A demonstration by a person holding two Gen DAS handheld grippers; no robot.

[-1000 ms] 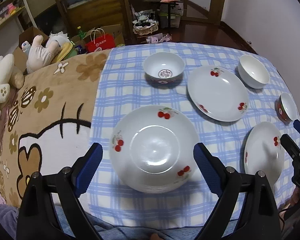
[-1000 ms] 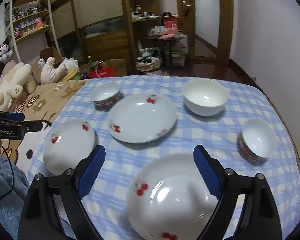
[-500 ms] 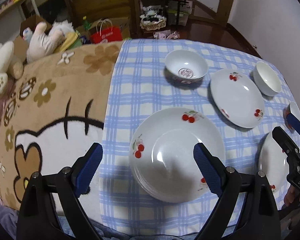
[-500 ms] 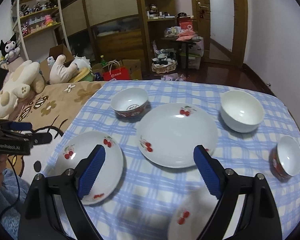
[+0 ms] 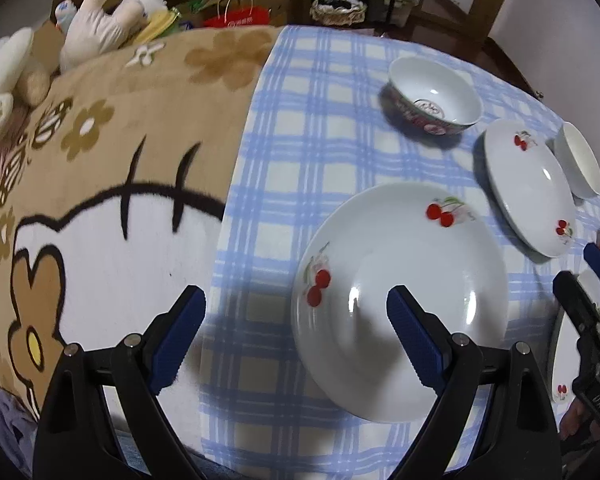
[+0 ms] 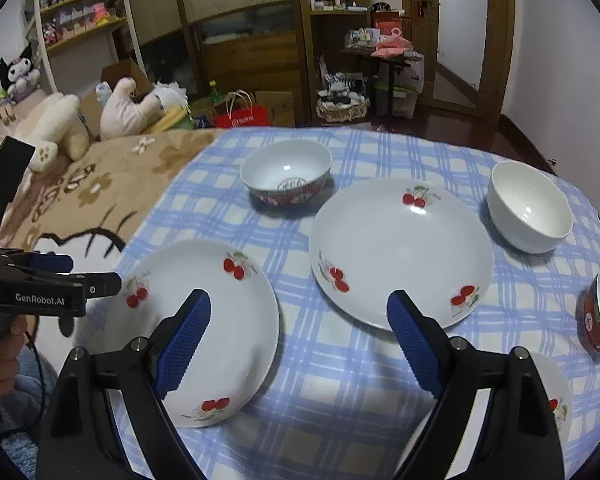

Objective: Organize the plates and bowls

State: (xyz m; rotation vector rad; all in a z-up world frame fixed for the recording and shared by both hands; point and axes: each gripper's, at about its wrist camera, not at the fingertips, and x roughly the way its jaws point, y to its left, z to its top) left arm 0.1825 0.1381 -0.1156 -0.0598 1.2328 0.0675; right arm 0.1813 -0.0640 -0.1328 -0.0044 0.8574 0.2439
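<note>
White cherry-print plate (image 5: 400,276) lies near; both open tongs, left (image 5: 296,332) and right (image 6: 298,334), empty; clamp its left rim gently.

Left tool (image 5: 296,326) jaws wide apart, empty, right tool (image 6: 298,330) likewise spread, gripping nothing

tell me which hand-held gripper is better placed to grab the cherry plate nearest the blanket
Probably the left hand-held gripper: open, with one finger already over the near cherry plate and the other over the cloth beside its rim. The right hand-held gripper is also open but looks across at the middle plate.
</note>
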